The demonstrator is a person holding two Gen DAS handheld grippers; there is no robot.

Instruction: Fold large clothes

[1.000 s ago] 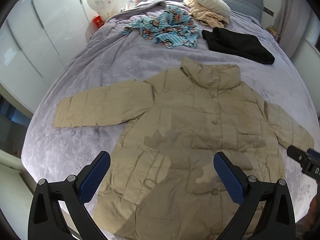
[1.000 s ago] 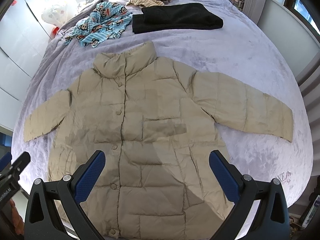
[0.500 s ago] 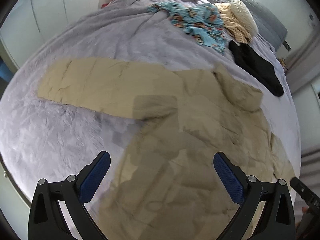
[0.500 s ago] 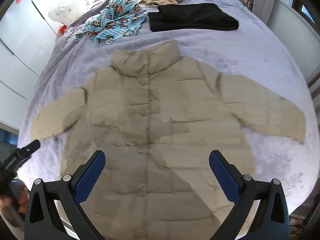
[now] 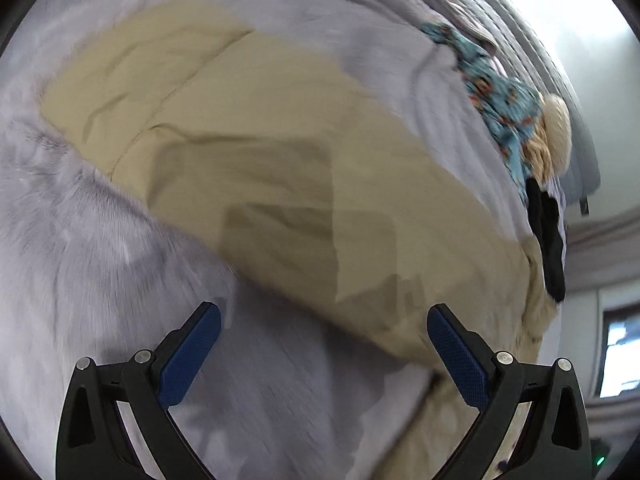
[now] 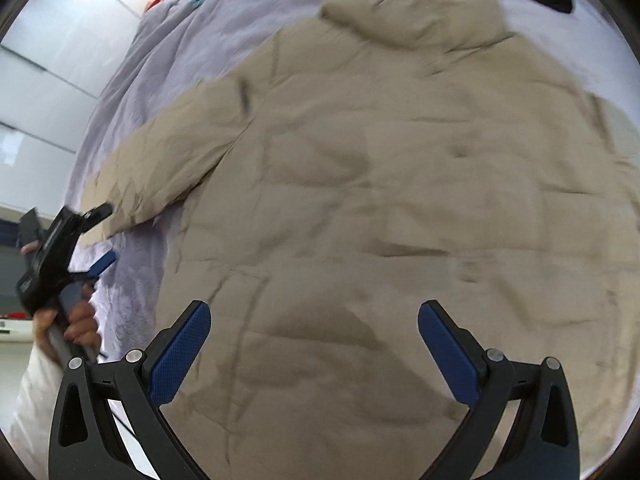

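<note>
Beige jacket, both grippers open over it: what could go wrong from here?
1. The left gripper straddles the sleeve edge and the bedspread; closing may pinch the blanket too.
2. The right gripper hovers over the puffy jacket body; it may catch only the top layer.

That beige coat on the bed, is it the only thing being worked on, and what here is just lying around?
In the job: beige coat, left gripper, right gripper.

Lying about: blue patterned garment, black garment, cream bundle.
</note>
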